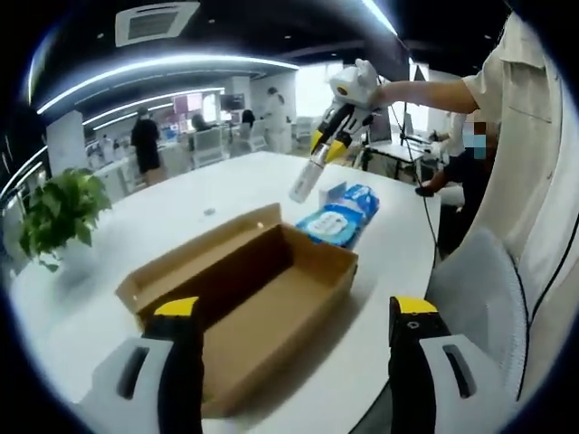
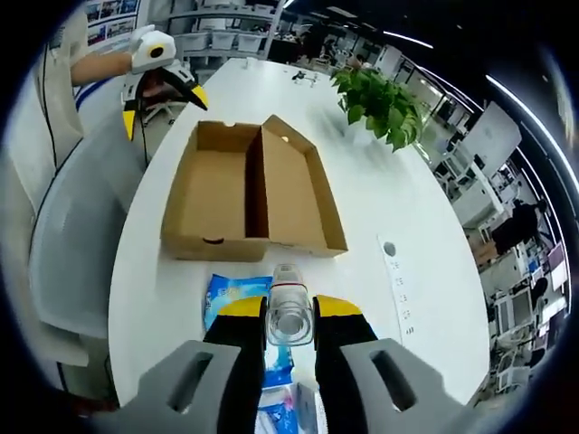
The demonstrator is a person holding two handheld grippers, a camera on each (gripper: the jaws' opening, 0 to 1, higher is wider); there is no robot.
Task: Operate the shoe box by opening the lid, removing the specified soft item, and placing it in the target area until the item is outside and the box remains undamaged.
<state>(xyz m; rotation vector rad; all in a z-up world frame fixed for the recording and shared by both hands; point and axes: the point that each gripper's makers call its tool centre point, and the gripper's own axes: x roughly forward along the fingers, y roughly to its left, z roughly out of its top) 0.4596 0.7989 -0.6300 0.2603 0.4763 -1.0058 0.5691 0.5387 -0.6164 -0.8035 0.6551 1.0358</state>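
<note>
The brown shoe box (image 1: 262,298) lies open on the white table (image 1: 181,199), its lid (image 1: 194,251) folded back flat; its inside looks empty. My left gripper (image 1: 295,307) hovers in front of the box, jaws wide apart with nothing between them. A blue soft wipes pack (image 1: 339,217) lies on the table just past the box. Above it my right gripper (image 1: 326,149) holds a small clear bottle (image 1: 305,183). In the right gripper view, my right gripper (image 2: 289,316) is shut on the clear bottle (image 2: 289,307) over the blue pack (image 2: 233,294), with the open box (image 2: 249,194) and left gripper (image 2: 165,104) beyond.
A potted plant (image 2: 384,104) stands at the table's far side, also seen as the plant (image 1: 59,212). A white chair (image 2: 72,253) sits by the table edge near the person (image 1: 520,181). A round port (image 2: 389,249) is set in the tabletop. People and desks fill the background.
</note>
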